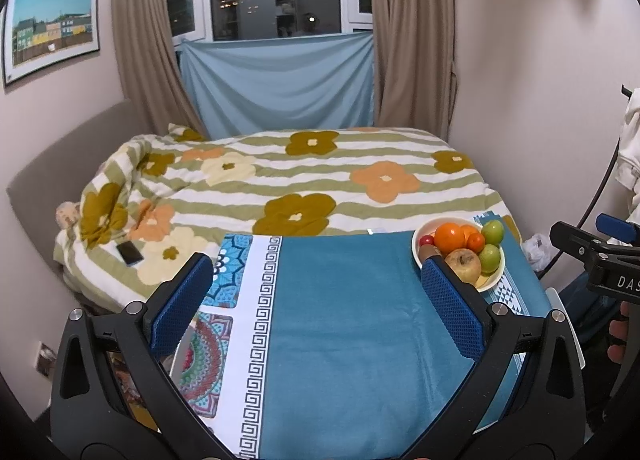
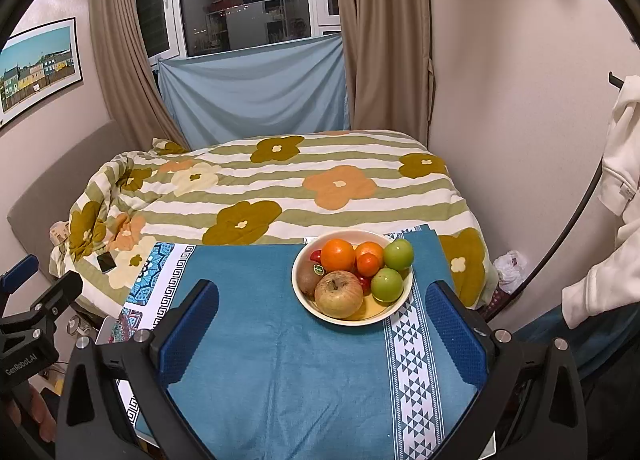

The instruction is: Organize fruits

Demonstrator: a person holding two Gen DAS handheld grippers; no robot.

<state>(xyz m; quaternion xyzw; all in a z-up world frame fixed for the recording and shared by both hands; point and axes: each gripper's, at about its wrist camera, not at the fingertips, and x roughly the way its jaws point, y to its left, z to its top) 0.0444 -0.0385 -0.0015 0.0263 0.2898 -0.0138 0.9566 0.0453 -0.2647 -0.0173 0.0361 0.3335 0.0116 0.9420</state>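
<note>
A white bowl (image 2: 394,312) of fruit stands on the blue cloth (image 2: 280,340). It holds a yellow-brown apple (image 2: 339,294), a kiwi (image 2: 310,278), oranges (image 2: 338,255), two green apples (image 2: 387,285) and small red tomatoes (image 2: 316,256). My right gripper (image 2: 320,296) is open and empty, just short of the bowl. My left gripper (image 1: 316,272) is open and empty over the cloth, left of the bowl (image 1: 424,230), its right finger (image 1: 452,300) overlapping the bowl's near edge. The right gripper's body shows at the right edge of the left wrist view.
The cloth covers a small table at the foot of a bed with a flowered blanket (image 2: 260,188). A phone (image 1: 130,253) lies on the blanket at left. A white garment (image 2: 616,220) hangs at right. Walls stand on both sides, curtains and a window behind.
</note>
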